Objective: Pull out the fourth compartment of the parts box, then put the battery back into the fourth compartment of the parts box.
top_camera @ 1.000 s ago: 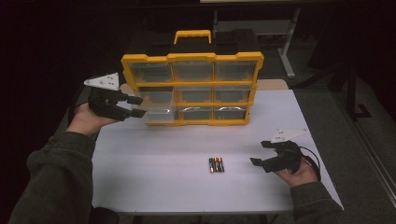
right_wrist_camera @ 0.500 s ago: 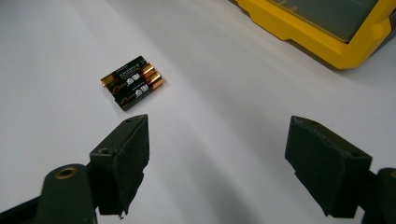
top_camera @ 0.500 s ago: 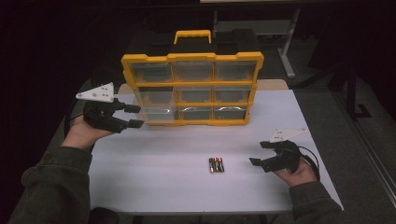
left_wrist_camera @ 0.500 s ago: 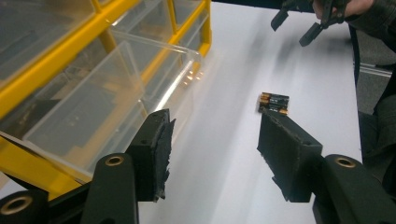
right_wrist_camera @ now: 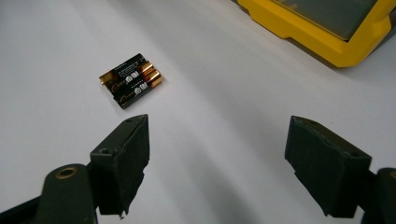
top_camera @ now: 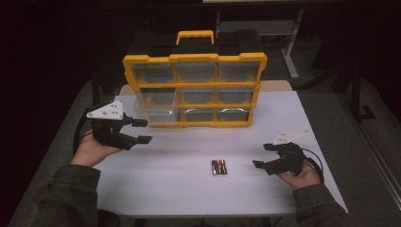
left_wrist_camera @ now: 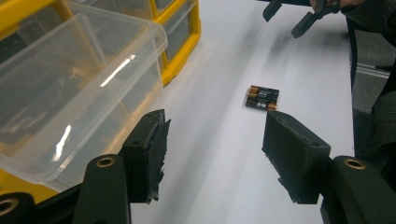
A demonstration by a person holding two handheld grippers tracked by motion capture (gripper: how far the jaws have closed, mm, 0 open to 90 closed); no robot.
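A yellow organiser (top_camera: pixel 194 90) with clear drawers stands upright at the back of the white table (top_camera: pixel 179 189). Its bottom-left clear drawer (top_camera: pixel 156 115) (left_wrist_camera: pixel 70 79) juts out toward me. A small cluster of black-and-copper batteries (top_camera: pixel 219 167) (left_wrist_camera: pixel 262 97) (right_wrist_camera: pixel 130 80) lies side by side on the table in front. My left gripper (top_camera: pixel 143 131) (left_wrist_camera: pixel 215 149) hovers open just in front of and left of the drawer, holding nothing. My right gripper (top_camera: pixel 262 156) (right_wrist_camera: pixel 217 158) rests open to the right of the batteries, pointing at them, also with nothing in it.
The organiser's yellow corner (right_wrist_camera: pixel 322 32) lies beyond the right gripper. A yellow carry handle (top_camera: pixel 195 35) tops the organiser. Bare white table surrounds the batteries. Dark floor and a table frame (top_camera: pixel 293 52) lie behind.
My left gripper has drawn back from the organiser's left side, down toward the person. The right gripper and the batteries have stayed put.
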